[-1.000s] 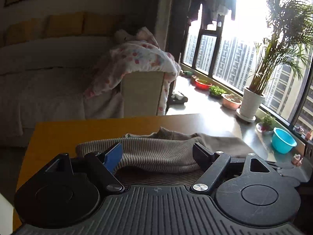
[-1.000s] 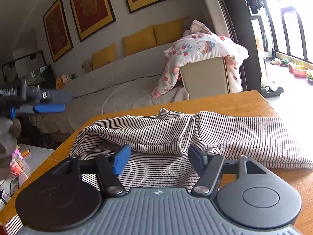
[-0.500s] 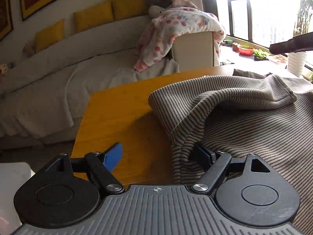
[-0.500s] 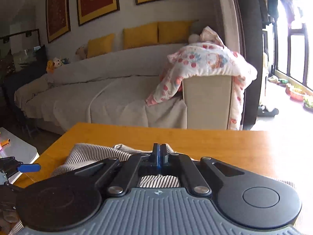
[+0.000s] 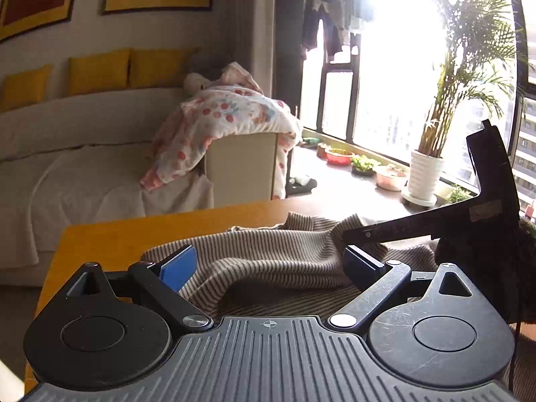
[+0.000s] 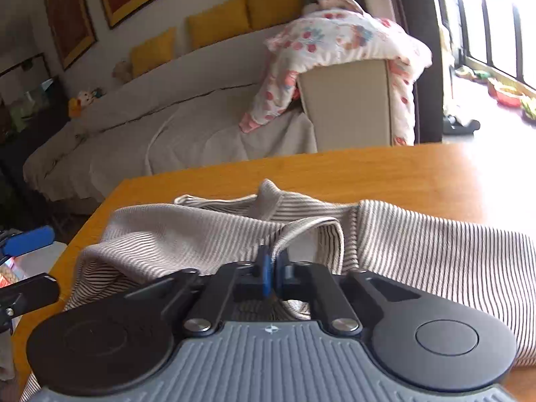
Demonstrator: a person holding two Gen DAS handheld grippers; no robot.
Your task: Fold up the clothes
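A beige striped garment (image 6: 435, 254) lies rumpled on the orange wooden table (image 6: 385, 174). My right gripper (image 6: 273, 269) is shut on a raised fold of the garment near its middle. My left gripper (image 5: 271, 266) is open, its jaws wide apart over the garment's (image 5: 268, 251) left part, holding nothing. The right gripper's black body (image 5: 482, 207) shows at the right in the left wrist view, above the cloth. The left gripper's blue pad (image 6: 30, 239) shows at the left edge of the right wrist view.
A grey sofa (image 6: 167, 127) with yellow cushions stands behind the table, with a floral blanket (image 6: 335, 37) over its arm. A potted palm (image 5: 425, 174) and bowls sit by the bright window. The table's left edge (image 5: 50, 268) is close to my left gripper.
My right gripper stays shut on the garment fold and has drawn back and lifted it. My left gripper has swung back right, over the garment, still open.
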